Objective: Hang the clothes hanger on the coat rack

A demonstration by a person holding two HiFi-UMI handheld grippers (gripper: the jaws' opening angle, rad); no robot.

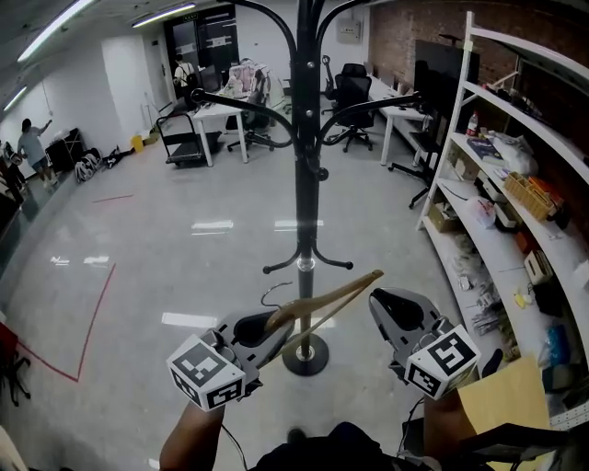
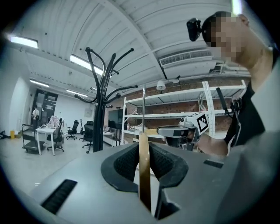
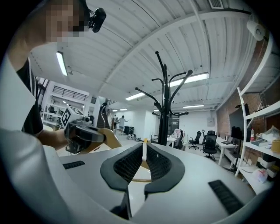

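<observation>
Left gripper (image 1: pixel 270 326), low in head view: fingers (image 2: pixel 127 164) clamped on a light-brown wooden clothes hanger (image 1: pixel 336 294), seen edge-on between them. Right gripper (image 1: pixel 377 301): fingers (image 3: pixel 129 164) narrow, pinching the hanger's far tip. Tall black metal coat rack (image 1: pixel 304 184) stands just beyond; hanger is low before its pole, apart from every hook.

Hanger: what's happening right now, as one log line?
hanger: held, not hung | left gripper: shut on it | right gripper: pinching its far end | coat rack: ahead

light: bright ceiling tubes (image 1: pixel 164 15) | floor (image 1: pixel 212 225) glare | edges: fisheye-bent, dark vignette
</observation>
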